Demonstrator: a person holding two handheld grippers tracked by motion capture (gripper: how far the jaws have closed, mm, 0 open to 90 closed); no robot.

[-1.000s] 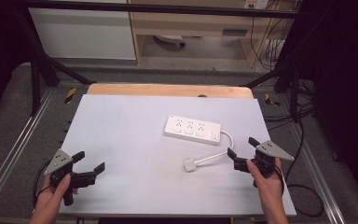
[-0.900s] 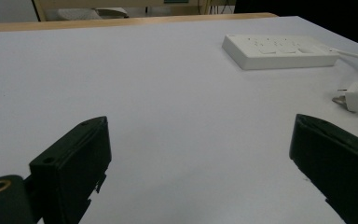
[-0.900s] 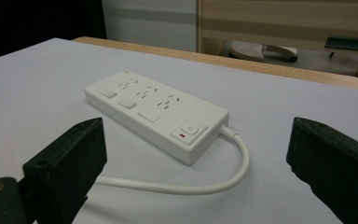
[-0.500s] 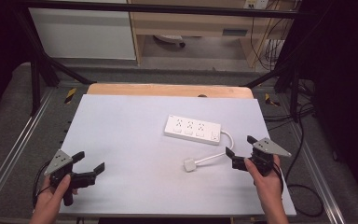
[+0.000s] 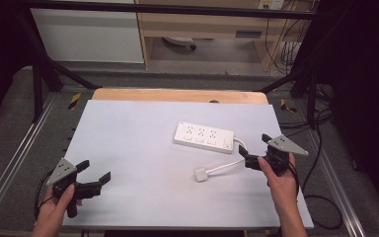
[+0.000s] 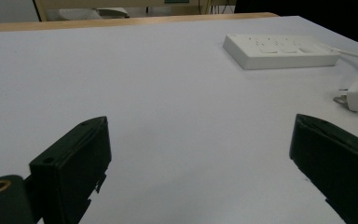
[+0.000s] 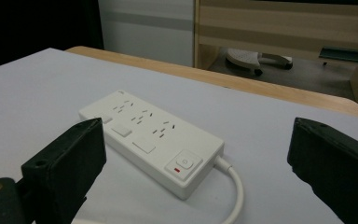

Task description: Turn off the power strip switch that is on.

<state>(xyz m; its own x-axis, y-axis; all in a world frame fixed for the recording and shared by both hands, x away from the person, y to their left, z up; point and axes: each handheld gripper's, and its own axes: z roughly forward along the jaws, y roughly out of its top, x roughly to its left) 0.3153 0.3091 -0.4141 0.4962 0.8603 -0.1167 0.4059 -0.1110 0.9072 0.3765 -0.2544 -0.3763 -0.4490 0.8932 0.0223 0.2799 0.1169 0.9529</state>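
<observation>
Closing in on the power strip [image 5: 205,137] with the right tongs [image 5: 252,154], spread wide.
Its plug [image 5: 201,174] lies loose mid-frame on the desk [image 5: 128,128]; left tongs [image 5: 94,174] wait released, lower left.

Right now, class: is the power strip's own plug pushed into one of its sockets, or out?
Out. The plug lies loose on the table, apart from the power strip, whose sockets stand empty.

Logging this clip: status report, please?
Left gripper and right gripper: jaws open, empty. White plastic power strip flat, its white plug loose. Nothing blocking.
</observation>
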